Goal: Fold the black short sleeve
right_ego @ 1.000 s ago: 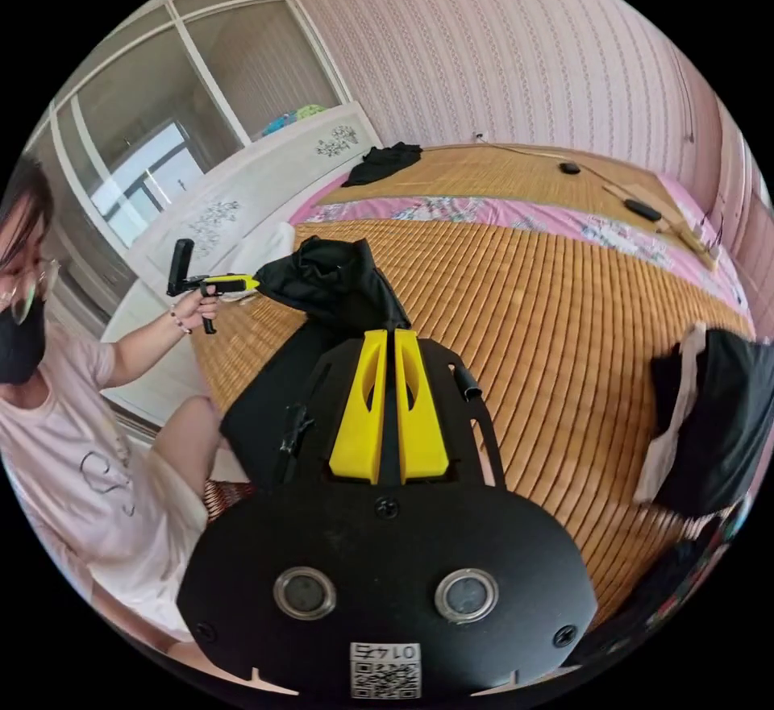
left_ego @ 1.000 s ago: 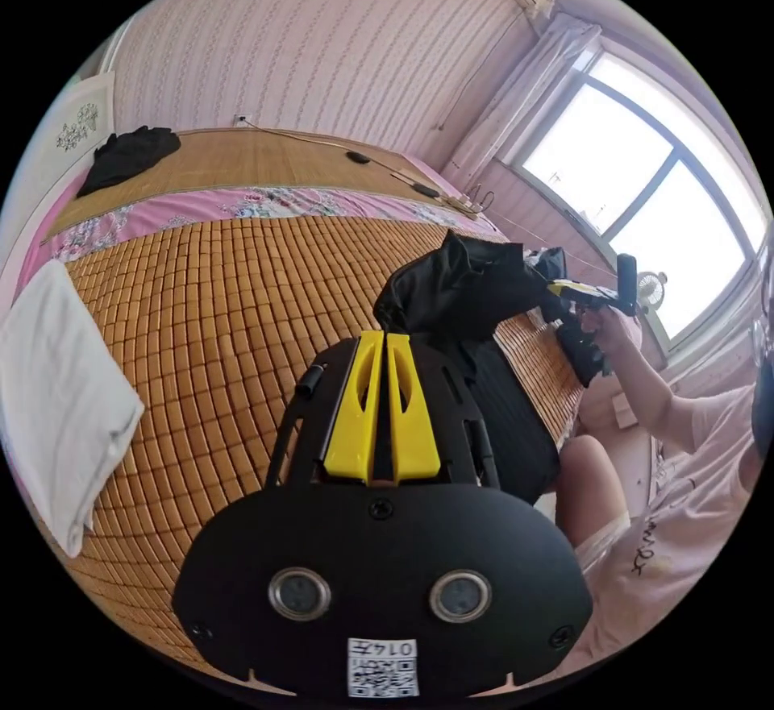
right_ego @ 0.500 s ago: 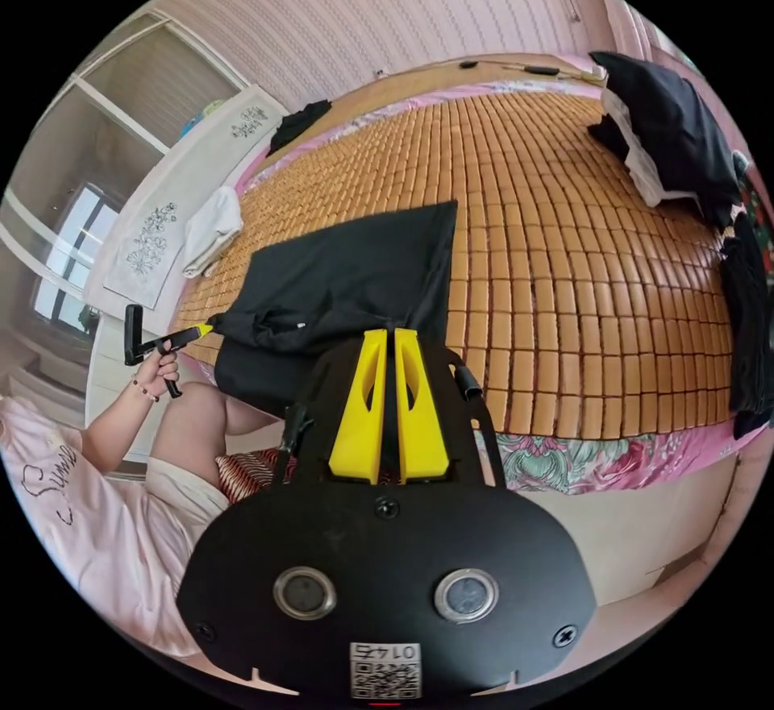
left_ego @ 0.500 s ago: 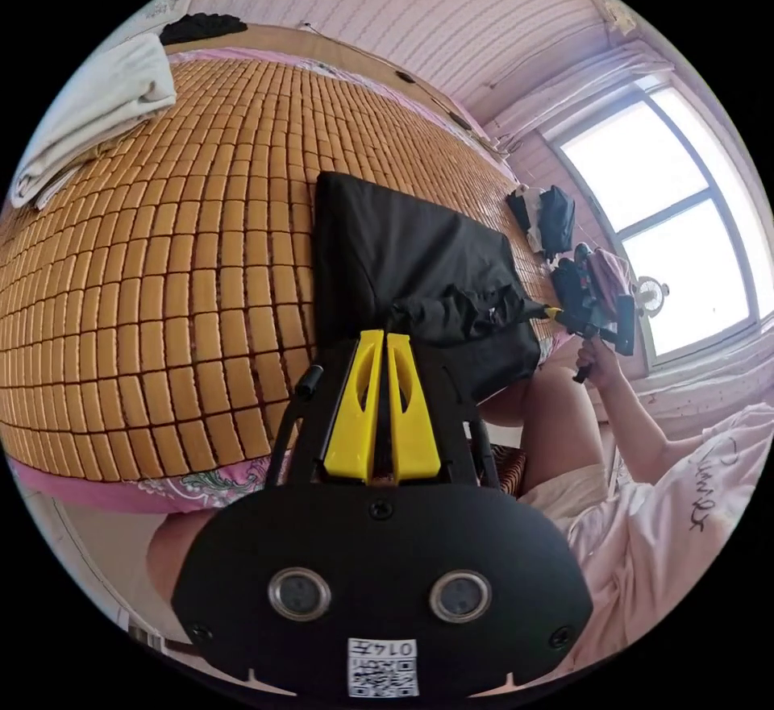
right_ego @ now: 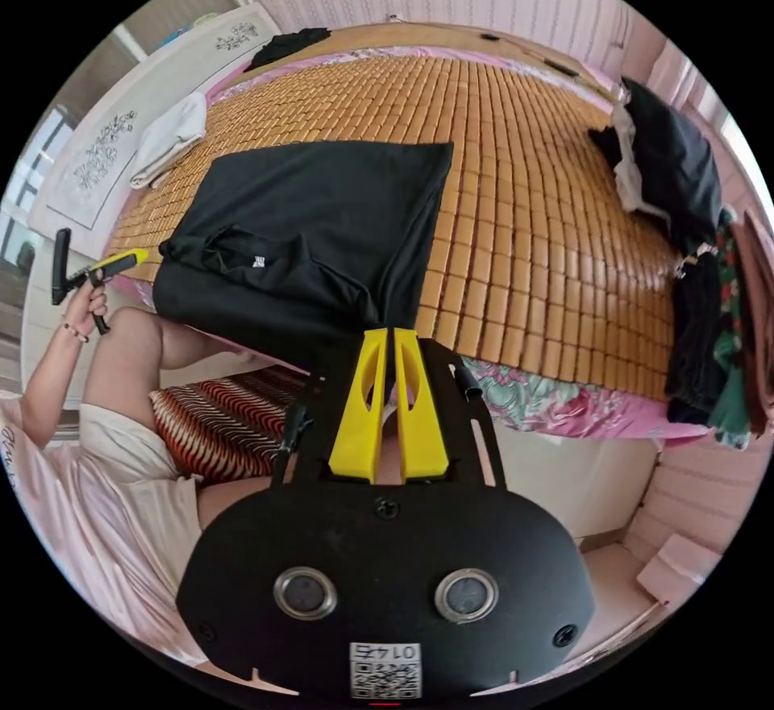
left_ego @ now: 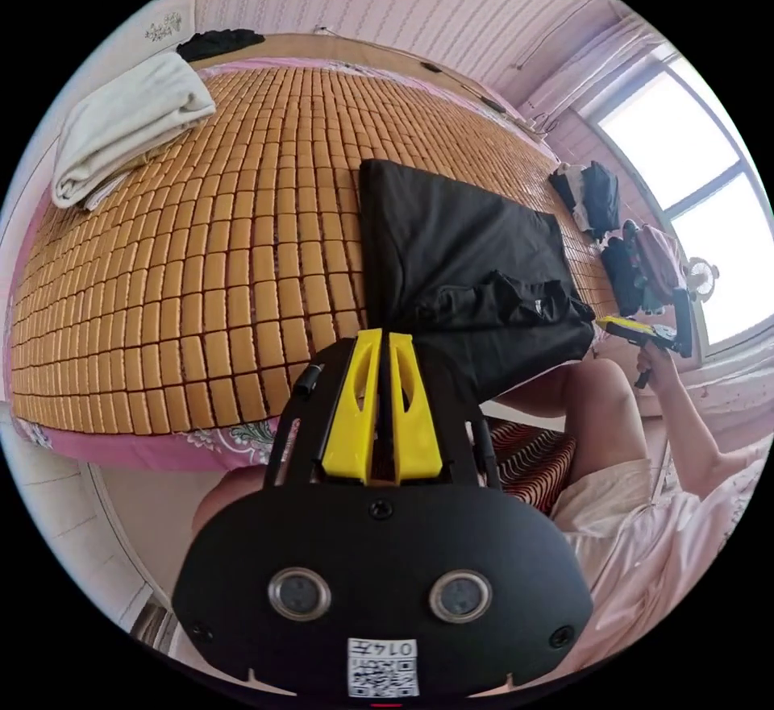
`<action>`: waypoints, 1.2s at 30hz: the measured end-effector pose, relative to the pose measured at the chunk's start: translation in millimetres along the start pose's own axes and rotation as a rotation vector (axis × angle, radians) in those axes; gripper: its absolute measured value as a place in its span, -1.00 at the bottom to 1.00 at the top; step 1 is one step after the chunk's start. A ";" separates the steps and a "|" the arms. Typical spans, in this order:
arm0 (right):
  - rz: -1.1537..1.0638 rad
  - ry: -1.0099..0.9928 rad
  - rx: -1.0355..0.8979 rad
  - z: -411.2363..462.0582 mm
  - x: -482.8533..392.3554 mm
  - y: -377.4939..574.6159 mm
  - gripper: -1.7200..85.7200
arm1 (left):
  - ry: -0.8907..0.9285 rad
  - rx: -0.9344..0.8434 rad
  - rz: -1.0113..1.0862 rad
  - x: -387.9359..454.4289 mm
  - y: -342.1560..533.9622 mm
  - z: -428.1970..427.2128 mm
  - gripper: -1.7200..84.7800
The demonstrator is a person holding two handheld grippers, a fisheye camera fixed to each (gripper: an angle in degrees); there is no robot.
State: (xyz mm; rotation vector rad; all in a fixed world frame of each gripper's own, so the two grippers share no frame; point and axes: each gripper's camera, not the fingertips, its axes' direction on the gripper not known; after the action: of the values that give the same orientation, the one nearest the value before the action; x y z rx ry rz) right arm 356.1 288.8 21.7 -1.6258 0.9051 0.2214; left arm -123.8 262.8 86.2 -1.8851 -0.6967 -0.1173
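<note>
The black short-sleeve shirt [left_ego: 451,242] [right_ego: 322,202] lies flat on the bamboo mat [left_ego: 201,259] [right_ego: 524,218], its near edge hanging over the bed's side and the collar bunched near that edge. My left gripper [left_ego: 379,333] has its yellow jaws together on the shirt's near corner; it appears in the right gripper view [right_ego: 141,256] at the cloth's edge. My right gripper [right_ego: 387,331] pinches the opposite near corner and is seen from the left gripper view [left_ego: 605,323] in a hand.
A folded white cloth [left_ego: 129,122] [right_ego: 169,138] rests at the mat's side. A heap of dark clothes [right_ego: 669,170] [left_ego: 592,194] sits at the other side. Another black garment [left_ego: 218,41] lies at the far end. The person's knee [right_ego: 137,355] and a striped cushion [right_ego: 218,428] are below the bed edge.
The shirt was held bunched in the air, then came down and spread flat on the mat. Both grippers dropped back to the bed's near edge.
</note>
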 end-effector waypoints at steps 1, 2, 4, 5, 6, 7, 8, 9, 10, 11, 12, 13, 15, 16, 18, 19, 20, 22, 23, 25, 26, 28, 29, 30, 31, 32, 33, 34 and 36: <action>-0.034 0.047 0.051 -4.5 -14.1 -3.6 -0.88 | -0.014 0.043 0.035 7.8 4.8 -11.2 -0.98; -0.077 0.053 0.104 -5.2 -29.9 -9.5 -0.86 | -0.022 0.067 0.066 13.8 7.0 -16.8 -0.98; -0.128 -0.001 0.133 5.5 -51.2 -24.9 -0.82 | -0.013 0.128 0.170 43.5 9.7 -25.7 -0.97; -0.146 -0.045 0.114 19.8 -62.8 -38.2 -0.79 | 0.005 0.124 0.187 51.2 8.0 -22.9 -0.96; -0.149 -0.061 0.099 28.4 -67.7 -44.8 -0.77 | 0.052 0.107 0.209 65.6 2.3 -12.6 -0.93; -0.134 -0.081 0.068 45.0 -75.7 -56.9 -0.73 | 0.090 0.086 0.218 78.6 -5.3 1.8 -0.88; -0.113 -0.091 0.054 58.5 -82.1 -66.0 -0.73 | 0.100 0.074 0.221 84.9 -9.6 9.9 -0.86; -0.103 -0.090 0.049 64.2 -84.7 -69.4 -0.73 | 0.109 0.051 0.214 96.3 -18.6 25.9 -0.81; -0.086 -0.085 0.036 74.7 -88.7 -75.0 -0.77 | 0.107 0.028 0.204 106.2 -27.3 40.7 -0.79; -0.071 -0.090 0.014 85.5 -91.1 -78.7 -0.82 | 0.101 0.017 0.193 110.6 -31.5 47.6 -0.78; -0.065 -0.097 -0.004 91.4 -91.9 -80.1 -0.87 | 0.075 -0.002 0.190 119.3 -38.8 60.7 -0.79; -0.065 -0.099 -0.047 101.4 -93.2 -81.8 -0.92 | 0.050 -0.019 0.189 125.5 -44.6 72.8 -0.81; -0.068 -0.123 -0.030 100.6 -93.1 -79.4 -0.95 | 0.035 -0.061 0.193 129.8 -49.3 91.2 -0.88; -0.087 -0.147 -0.015 95.8 -93.5 -75.4 -0.96 | 0.020 -0.041 0.198 130.4 -49.0 92.5 -0.91; -0.147 -0.185 0.022 83.9 -97.3 -64.0 -0.97 | 0.053 -0.064 0.210 129.9 -48.2 90.0 -0.94; -0.206 -0.215 0.038 76.2 -102.3 -53.7 -0.97 | 0.082 -0.070 0.233 130.1 -42.7 84.2 -0.95; -0.265 -0.247 0.035 71.2 -108.6 -42.3 -0.98 | 0.093 -0.061 0.248 130.4 -37.9 79.7 -0.95; -0.348 -0.281 0.002 69.4 -119.9 -24.2 -0.98 | 0.146 -0.057 0.290 131.6 -13.0 64.0 -0.97; -0.404 -0.284 -0.037 72.4 -127.8 -11.7 -0.98 | 0.165 -0.065 0.293 131.7 -6.3 61.4 -0.97; -0.454 -0.253 -0.109 80.6 -137.7 4.0 -0.98 | 0.209 -0.098 0.309 134.0 20.9 54.2 -0.98; -0.466 -0.235 -0.145 85.9 -142.8 11.4 -0.98 | 0.205 -0.106 0.311 134.7 27.5 53.1 -0.98; -0.462 -0.223 -0.168 91.8 -148.4 16.5 -0.98 | 0.187 -0.131 0.332 137.3 50.8 49.2 -0.98; -0.458 -0.221 -0.169 95.3 -151.8 15.9 -0.98 | 0.184 -0.134 0.335 137.5 55.1 48.5 -0.98; -0.457 -0.217 -0.166 97.2 -153.6 14.6 -0.98 | 0.179 -0.118 0.334 137.9 61.0 45.1 -0.98; -0.451 -0.194 -0.158 101.4 -157.2 9.7 -0.98 | 0.178 -0.085 0.337 139.7 62.6 39.9 -0.98; -0.436 -0.165 -0.139 105.3 -161.0 2.1 -0.98 | 0.177 -0.067 0.341 141.3 61.8 37.4 -0.98; -0.431 -0.155 -0.127 107.1 -163.1 -2.5 -0.98 | 0.174 -0.051 0.350 146.1 57.2 34.9 -0.98; -0.423 -0.146 -0.104 110.5 -168.0 -12.9 -0.98 | 0.169 -0.048 0.368 152.5 50.5 35.9 -0.98; -0.417 -0.147 -0.062 115.6 -178.0 -29.9 -0.98 | 0.157 -0.030 0.392 163.4 41.1 42.1 -0.98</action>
State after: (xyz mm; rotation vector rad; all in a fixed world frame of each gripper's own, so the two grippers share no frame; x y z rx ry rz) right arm 292.8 469.7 117.6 -1.7900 0.4372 0.0769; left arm 22.2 356.1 98.6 -1.9811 -0.2128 -0.0242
